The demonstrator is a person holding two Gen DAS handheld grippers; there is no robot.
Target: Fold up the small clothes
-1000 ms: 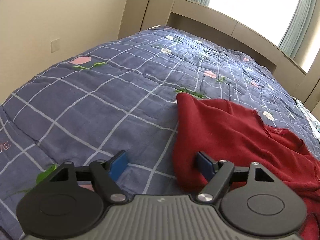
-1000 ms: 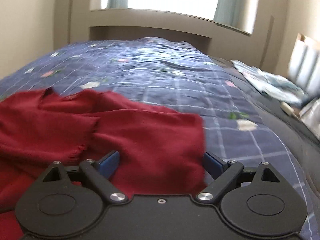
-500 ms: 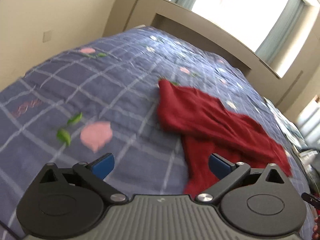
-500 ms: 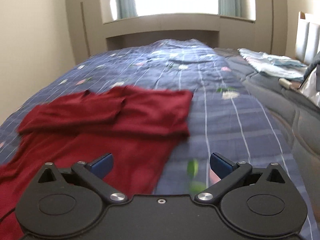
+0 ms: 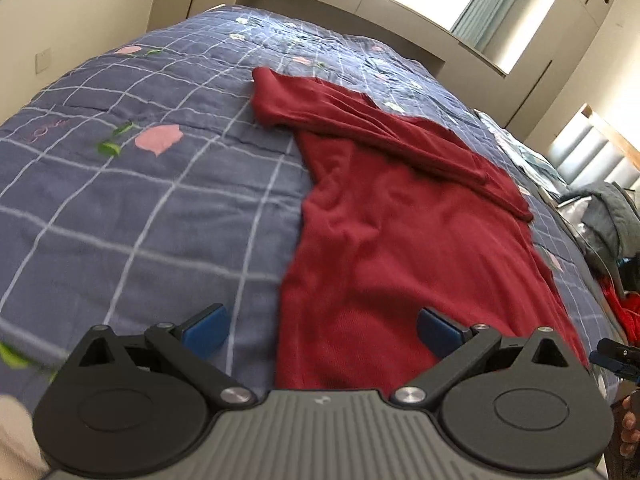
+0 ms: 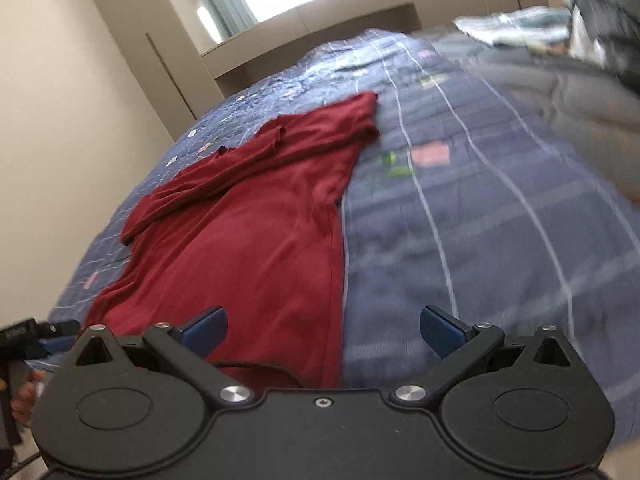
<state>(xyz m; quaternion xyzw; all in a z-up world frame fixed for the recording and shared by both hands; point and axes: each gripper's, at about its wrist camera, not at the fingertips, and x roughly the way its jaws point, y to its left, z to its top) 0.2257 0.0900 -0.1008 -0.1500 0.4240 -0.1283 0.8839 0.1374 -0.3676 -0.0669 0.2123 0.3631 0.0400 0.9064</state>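
A dark red garment (image 5: 384, 248) lies spread on a bed covered by a blue checked quilt (image 5: 152, 200) with pink flower and green leaf prints. In the left wrist view the garment runs from the bottom centre of the frame up toward the upper middle, its top part folded over into a long band that slants from upper centre down to the right. The left gripper (image 5: 320, 330) hangs above the near end of the cloth with its jaws released and spread wide; the garment's left edge passes between the blue fingertips (image 5: 206, 330), and nothing is gripped. In the right wrist view the same garment (image 6: 248, 248) fills the left and centre of the frame, its right edge running down the middle. The right gripper (image 6: 322, 330) also has its jaws fully released and empty over that edge. The other gripper's tip shows at the lower left of that view, blurred. A pale blue folded cloth (image 6: 516, 24) lies at the upper right, far from the garment.
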